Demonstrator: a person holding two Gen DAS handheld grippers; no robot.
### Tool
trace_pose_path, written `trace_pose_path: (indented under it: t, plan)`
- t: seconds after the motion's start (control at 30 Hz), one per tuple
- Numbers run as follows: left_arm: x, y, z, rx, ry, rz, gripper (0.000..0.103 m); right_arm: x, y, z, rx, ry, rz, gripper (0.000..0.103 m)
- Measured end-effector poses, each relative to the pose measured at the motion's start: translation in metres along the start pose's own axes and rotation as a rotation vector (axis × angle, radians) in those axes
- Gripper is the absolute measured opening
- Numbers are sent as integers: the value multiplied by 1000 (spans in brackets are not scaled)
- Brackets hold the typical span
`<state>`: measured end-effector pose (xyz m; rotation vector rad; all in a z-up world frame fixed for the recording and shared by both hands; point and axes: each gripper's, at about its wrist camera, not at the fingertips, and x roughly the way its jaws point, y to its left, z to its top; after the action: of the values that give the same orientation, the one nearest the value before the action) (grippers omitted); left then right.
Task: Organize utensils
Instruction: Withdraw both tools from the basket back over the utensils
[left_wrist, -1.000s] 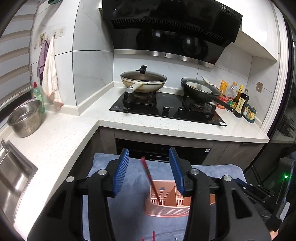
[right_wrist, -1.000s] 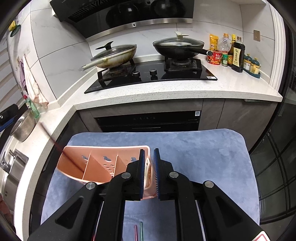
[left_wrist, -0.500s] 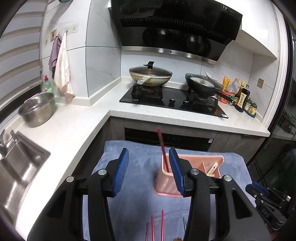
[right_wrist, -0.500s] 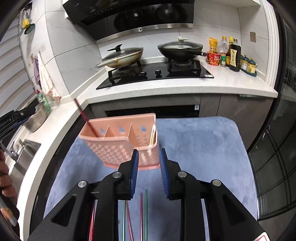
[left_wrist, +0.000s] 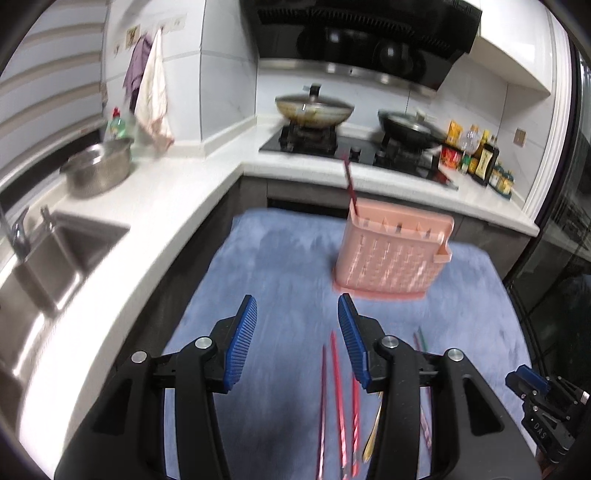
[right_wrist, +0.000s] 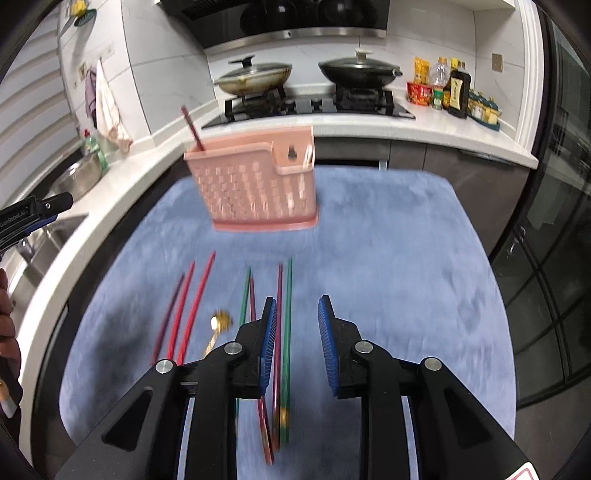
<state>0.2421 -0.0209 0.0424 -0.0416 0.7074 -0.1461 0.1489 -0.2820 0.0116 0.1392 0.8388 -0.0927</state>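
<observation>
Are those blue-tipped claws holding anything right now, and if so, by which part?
Nothing is held. The left gripper and right gripper are both open and empty above the chopsticks lying on the blue mat.

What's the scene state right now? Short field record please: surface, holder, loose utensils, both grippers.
surface: blue mat
holder: pink utensil holder, upright on the mat, one dark red chopstick standing in its left end
loose utensils: red and green chopsticks and a gold spoon lying on the mat
left gripper: open, empty
right gripper: open, empty
</observation>
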Motion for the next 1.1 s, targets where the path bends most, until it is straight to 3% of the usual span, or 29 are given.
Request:
trace_pose_path:
  t: [0.3,0.57,1.1]
  plan:
    - [5,13,-73,-3,98,0,44,6,5,-68,12,62,-31,23]
    - [11,10,-129,4,192,-14,44,15,9,-105,28,114,-38,23]
    - [26,-6,-189,50,303,-69,43,16,7,-124,75,141,-32,23]
